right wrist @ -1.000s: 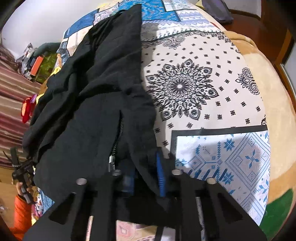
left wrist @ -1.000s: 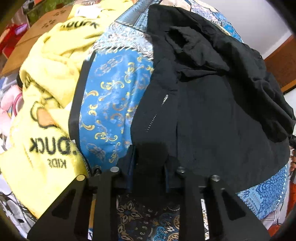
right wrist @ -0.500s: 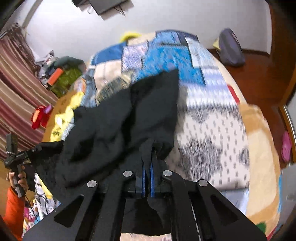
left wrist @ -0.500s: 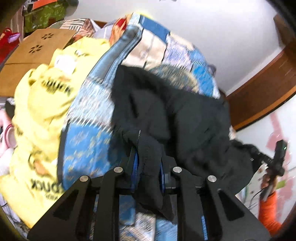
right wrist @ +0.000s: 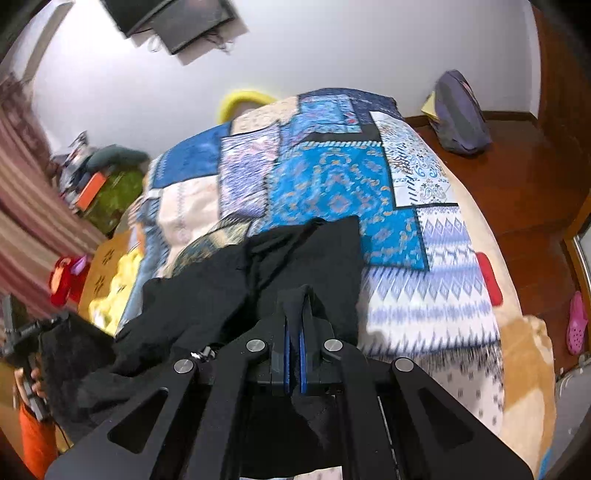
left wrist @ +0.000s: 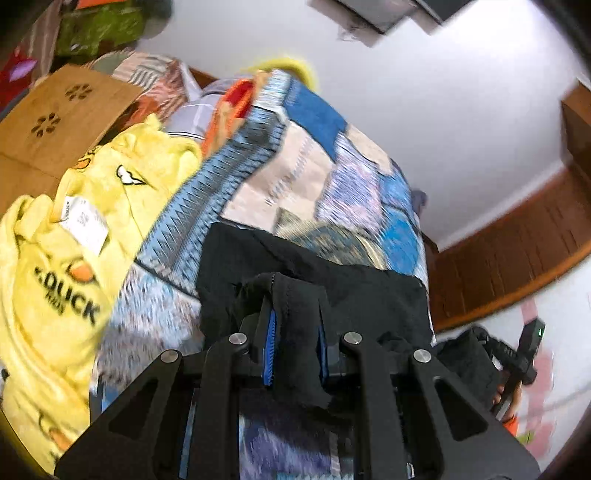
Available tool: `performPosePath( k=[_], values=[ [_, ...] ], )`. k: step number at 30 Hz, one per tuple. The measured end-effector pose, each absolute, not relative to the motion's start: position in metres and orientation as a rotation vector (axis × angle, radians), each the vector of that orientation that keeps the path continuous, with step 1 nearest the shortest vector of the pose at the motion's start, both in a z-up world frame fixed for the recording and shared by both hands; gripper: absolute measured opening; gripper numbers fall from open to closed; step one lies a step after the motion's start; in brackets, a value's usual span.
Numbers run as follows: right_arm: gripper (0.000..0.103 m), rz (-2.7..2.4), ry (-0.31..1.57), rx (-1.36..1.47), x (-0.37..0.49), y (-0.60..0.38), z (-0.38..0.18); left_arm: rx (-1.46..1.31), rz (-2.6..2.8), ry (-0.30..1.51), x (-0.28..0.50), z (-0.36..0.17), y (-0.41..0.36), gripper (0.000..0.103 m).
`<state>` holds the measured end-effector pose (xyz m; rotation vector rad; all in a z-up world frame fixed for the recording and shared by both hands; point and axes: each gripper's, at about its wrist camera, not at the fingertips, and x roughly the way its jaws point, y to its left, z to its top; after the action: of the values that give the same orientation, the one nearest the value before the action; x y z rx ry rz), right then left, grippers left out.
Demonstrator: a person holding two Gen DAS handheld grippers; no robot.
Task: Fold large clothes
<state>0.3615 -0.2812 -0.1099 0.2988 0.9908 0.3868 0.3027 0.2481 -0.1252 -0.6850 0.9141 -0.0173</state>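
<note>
A black garment [left wrist: 354, 291] hangs lifted over the patchwork bedspread [left wrist: 306, 184], stretched between my two grippers. My left gripper [left wrist: 295, 332] is shut on a bunched fold of its black cloth, which fills the gap between the blue pads. In the right wrist view the same black garment [right wrist: 229, 291] drapes to the left, and my right gripper [right wrist: 294, 332] is shut tight on a thin edge of it. The far end of the garment still rests on the bedspread [right wrist: 332, 184]. The other gripper and an orange sleeve [right wrist: 33, 439] show at the left edge.
A yellow duck-print blanket [left wrist: 66, 258] lies heaped left of the bed beside a cardboard box [left wrist: 55, 122]. A grey bag [right wrist: 460, 114] sits on the wooden floor at the far right. A pink shoe [right wrist: 576, 321] lies by the right edge. A screen [right wrist: 177, 22] hangs on the wall.
Both grippers have risen and pulled back from the bed, lifting the black garment's near edge off the bedspread. The right jaws closed tight on the cloth. More of the room and wall shows.
</note>
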Motion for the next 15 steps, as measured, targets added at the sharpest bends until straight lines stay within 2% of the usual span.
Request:
performPosePath(
  k=[9, 15],
  values=[
    [0.003, 0.308, 1.08, 0.33, 0.449, -0.264, -0.172, -0.801, 0.135, 1.011, 0.392, -0.234, 0.289, 0.018],
    [0.001, 0.351, 1.145, 0.337, 0.468, -0.259, -0.2, -0.763, 0.102, 1.08, 0.426, -0.278, 0.279, 0.018]
  ],
)
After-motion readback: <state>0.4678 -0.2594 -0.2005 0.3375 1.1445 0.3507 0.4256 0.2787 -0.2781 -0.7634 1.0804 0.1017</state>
